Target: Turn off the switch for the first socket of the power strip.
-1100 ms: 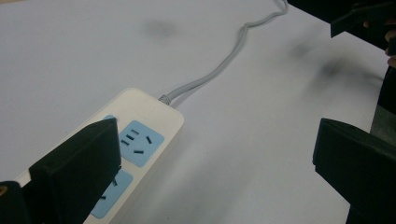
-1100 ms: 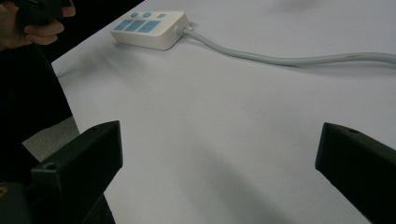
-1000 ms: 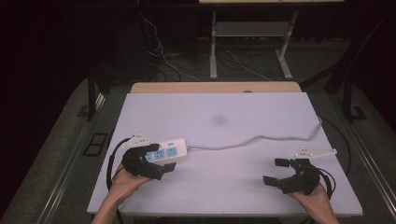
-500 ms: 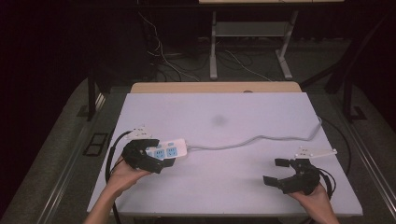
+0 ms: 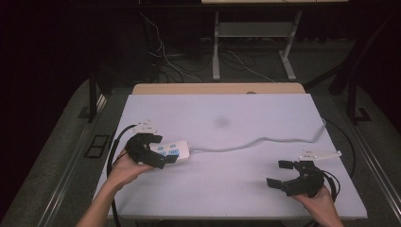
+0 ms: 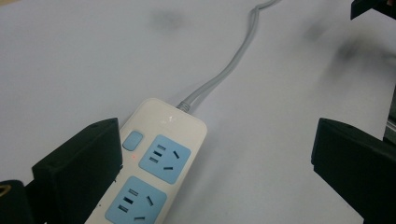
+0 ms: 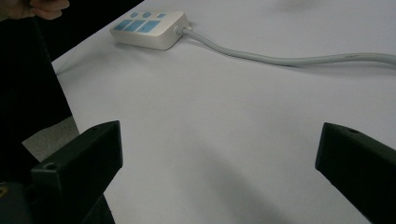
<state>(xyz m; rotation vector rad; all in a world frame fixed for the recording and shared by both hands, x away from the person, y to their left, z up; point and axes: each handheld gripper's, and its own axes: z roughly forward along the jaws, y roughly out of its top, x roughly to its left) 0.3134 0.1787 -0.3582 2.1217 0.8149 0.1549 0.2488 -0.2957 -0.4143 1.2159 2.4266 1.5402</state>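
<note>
Meanwhile, near the desk's (image 5: 236, 113) left edge, a white power strip (image 5: 174, 152) lies flat, its grey cord (image 5: 265, 140) snaking toward the right edge. The left gripper (image 5: 158, 156) hovers over the strip's near end with its fingers (image 6: 77, 168) spread wide; in the left gripper view one finger sits just beside the strip's side and the other stands well apart on bare desk, so nothing is pinched. The right gripper (image 5: 283, 175) waits near the front right corner, fingers (image 7: 77, 161) likewise spread, holding nothing. The strip looks like a rigid, fairly light plastic box with smooth, probably slippery sides; the surest hold would seem to be across its narrow width, along the long sides, clear of the blue sockets (image 6: 163, 156) and switch (image 6: 133, 140). Its cord appears stiffly flexible and may drag or tug when the strip is lifted.
</note>
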